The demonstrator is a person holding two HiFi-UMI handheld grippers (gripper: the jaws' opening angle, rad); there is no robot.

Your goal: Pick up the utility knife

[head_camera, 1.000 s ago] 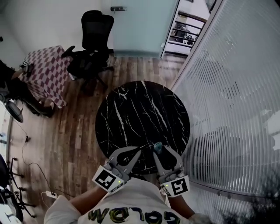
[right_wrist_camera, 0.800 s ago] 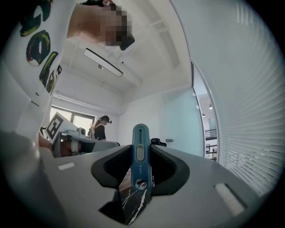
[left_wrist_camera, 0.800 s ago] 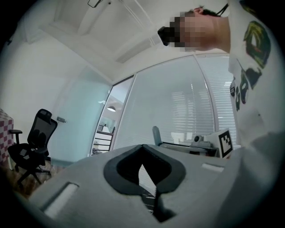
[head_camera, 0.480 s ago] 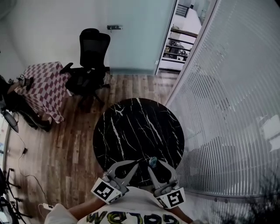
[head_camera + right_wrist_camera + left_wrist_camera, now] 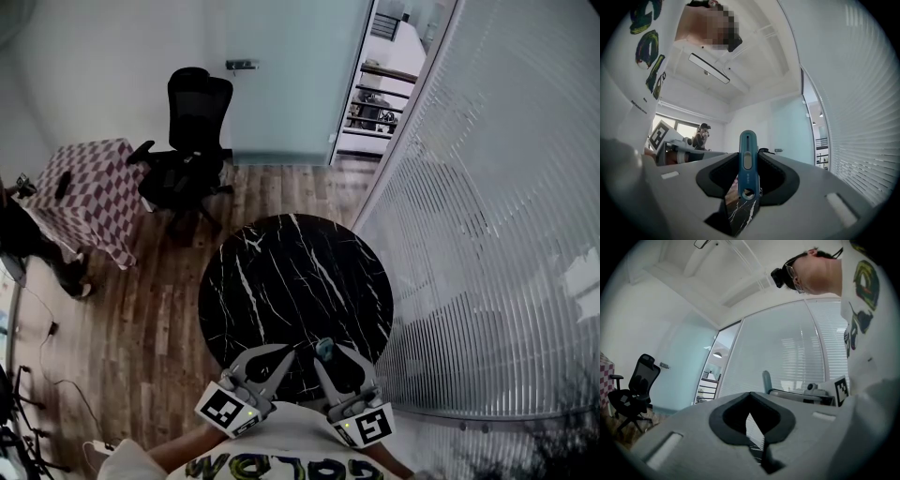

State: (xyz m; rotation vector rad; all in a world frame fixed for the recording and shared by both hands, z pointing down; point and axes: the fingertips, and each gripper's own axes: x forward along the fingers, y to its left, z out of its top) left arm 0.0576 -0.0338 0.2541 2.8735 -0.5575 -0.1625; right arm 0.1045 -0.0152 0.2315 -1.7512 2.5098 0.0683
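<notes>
The teal utility knife (image 5: 748, 145) stands upright between the jaws of my right gripper (image 5: 749, 159), which is shut on it. From the head view the knife (image 5: 325, 350) is held above the near edge of the round black marble table (image 5: 295, 272), with the right gripper (image 5: 324, 356) close to my body. Beside it on the left, my left gripper (image 5: 289, 354) hangs with its tips together and nothing in it. In the left gripper view its jaws (image 5: 750, 395) meet at the tip, and the knife (image 5: 766, 379) shows beyond them.
A black office chair (image 5: 192, 122) and a small table with a checked cloth (image 5: 89, 183) stand on the wooden floor at the back left. A glass wall with blinds (image 5: 487, 234) runs along the right. A person (image 5: 23, 234) is at the left edge.
The right gripper has risen slightly with the knife still held. The head view has tilted up, so the table and both grippers sit lower in the picture.
</notes>
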